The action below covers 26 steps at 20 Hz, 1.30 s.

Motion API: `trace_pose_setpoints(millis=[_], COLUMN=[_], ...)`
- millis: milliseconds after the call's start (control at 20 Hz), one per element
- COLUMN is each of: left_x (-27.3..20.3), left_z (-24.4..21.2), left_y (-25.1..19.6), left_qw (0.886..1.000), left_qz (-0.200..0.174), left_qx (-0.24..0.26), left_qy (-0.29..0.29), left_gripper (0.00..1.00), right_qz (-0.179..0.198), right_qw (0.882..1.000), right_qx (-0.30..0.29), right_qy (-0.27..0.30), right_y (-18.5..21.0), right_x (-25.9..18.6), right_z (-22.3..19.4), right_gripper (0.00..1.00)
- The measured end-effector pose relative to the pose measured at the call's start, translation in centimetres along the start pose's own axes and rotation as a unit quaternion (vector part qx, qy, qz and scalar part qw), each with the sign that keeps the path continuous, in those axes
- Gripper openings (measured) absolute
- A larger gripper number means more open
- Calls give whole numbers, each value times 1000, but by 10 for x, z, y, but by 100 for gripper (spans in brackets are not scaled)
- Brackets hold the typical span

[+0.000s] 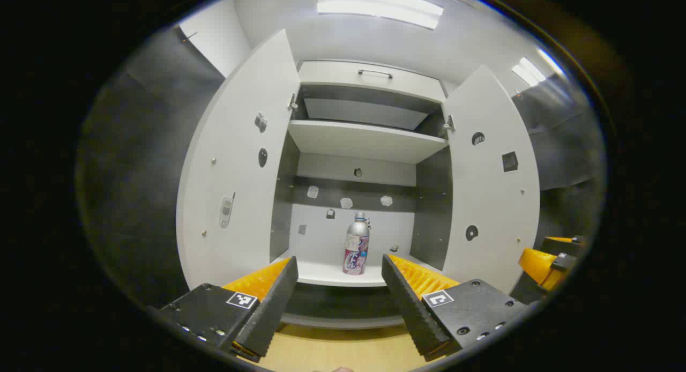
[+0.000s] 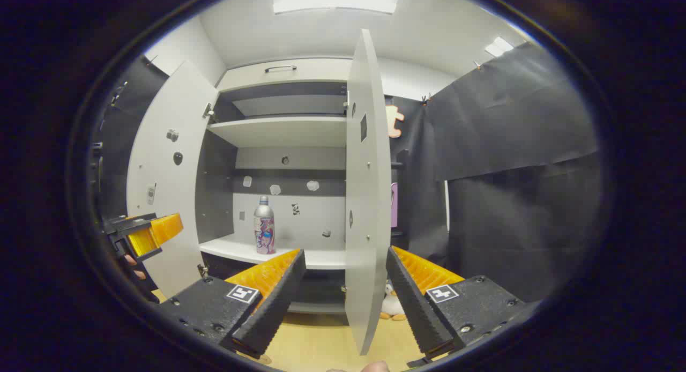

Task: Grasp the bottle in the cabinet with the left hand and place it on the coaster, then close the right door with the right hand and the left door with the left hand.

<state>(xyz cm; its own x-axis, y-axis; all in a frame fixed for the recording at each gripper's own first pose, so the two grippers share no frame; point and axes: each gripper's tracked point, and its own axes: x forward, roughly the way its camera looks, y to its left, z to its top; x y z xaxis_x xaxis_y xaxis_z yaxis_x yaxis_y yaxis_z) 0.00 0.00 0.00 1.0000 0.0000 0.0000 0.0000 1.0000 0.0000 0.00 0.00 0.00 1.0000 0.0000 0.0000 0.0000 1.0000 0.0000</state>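
Standing upright at twelve o'clock between the wide-spread, empty fingers of the left gripper (image 1: 340, 286), a silver bottle (image 1: 356, 243) with a colourful label is seen.

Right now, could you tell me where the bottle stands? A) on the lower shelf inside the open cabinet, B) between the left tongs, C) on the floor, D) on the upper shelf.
A: the bottle stands upright on the lower shelf, with both doors open and the left tongs open short of it.

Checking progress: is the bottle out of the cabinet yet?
No, the bottle stands on the cabinet's lower shelf, untouched.
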Motion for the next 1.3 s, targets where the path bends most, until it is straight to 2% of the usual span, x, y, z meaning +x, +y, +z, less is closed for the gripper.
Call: trace_pose_setpoints(millis=[150,450,500,550,950,1200,1300], left_x=[5,16,18,21,44,81,102], left_z=[4,14,15,17,8,-10,-19], left_y=[6,13,16,19,18,2,-4], left_qw=[1000,999,999,999,999,999,999], left_qz=[22,28,32,36,19,-8,-14], left_qx=[21,36,38,41,47,26,22], left_qy=[-1,-3,1,1,14,19,25], left_gripper=[100,100,96,100,100,100,96], right_qz=[17,36,42,43,2,-24,-34], right_qw=[1000,999,999,999,1000,1000,999], right_qx=[-6,-16,-19,-18,-10,-13,-9], right_qy=[3,-1,-2,-2,1,11,16], right_y=[1,-2,-1,-2,-15,-18,-19], right_x=[9,15,15,14,11,10,10], right_z=[1,3,4,4,1,-4,-5], right_gripper=[98,99,98,99,99,99,99])
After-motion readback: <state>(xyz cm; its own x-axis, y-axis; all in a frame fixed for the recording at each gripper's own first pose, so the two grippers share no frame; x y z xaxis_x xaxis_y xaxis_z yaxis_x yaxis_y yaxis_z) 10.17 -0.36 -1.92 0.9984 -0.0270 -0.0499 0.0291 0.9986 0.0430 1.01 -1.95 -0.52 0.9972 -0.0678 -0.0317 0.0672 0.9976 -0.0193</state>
